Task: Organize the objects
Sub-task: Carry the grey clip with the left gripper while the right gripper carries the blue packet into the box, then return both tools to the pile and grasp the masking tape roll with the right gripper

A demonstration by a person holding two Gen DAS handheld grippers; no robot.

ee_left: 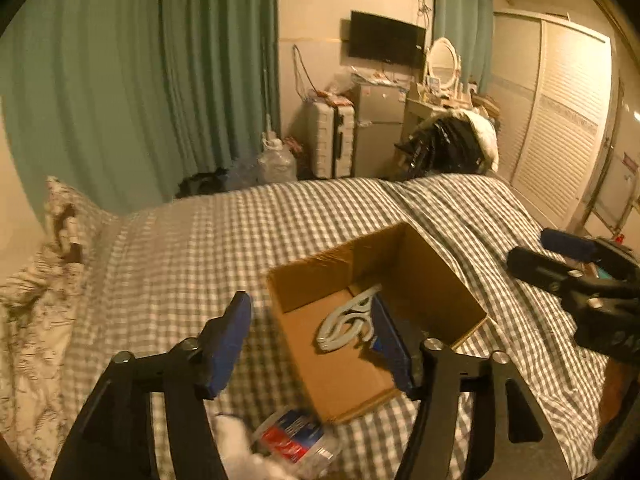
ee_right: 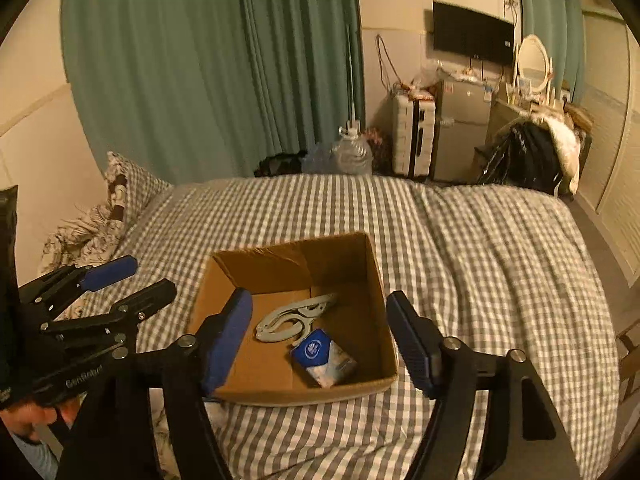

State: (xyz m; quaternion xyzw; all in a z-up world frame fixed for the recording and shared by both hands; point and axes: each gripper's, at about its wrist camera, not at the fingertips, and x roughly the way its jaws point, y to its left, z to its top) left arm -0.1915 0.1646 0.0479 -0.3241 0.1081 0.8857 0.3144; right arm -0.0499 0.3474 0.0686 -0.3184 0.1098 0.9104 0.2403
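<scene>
My bed (ee_right: 480, 248) wears grey-and-white check. At twelve o'clock hang green curtains (ee_right: 208, 64). My brown cardboard box (ee_right: 372, 280) holds a pale grey hanger (ee_right: 288, 320) and a blue-and-white packet (ee_right: 320, 356).

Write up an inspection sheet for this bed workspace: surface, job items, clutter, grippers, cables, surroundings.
Surface: checked bedspread, rumpled; patterned pillow at the head.
Job's things: open cardboard box on the bed, holding pale hangers and a blue-and-white packet.
Clutter: plastic bottle and something white lie on the bed outside the box, near the left gripper.
Grippers: left gripper open and empty; right gripper open and empty, above the box.
Cables: wires hang on the far wall.
Surroundings: green curtains, TV, suitcase, water jug.
</scene>
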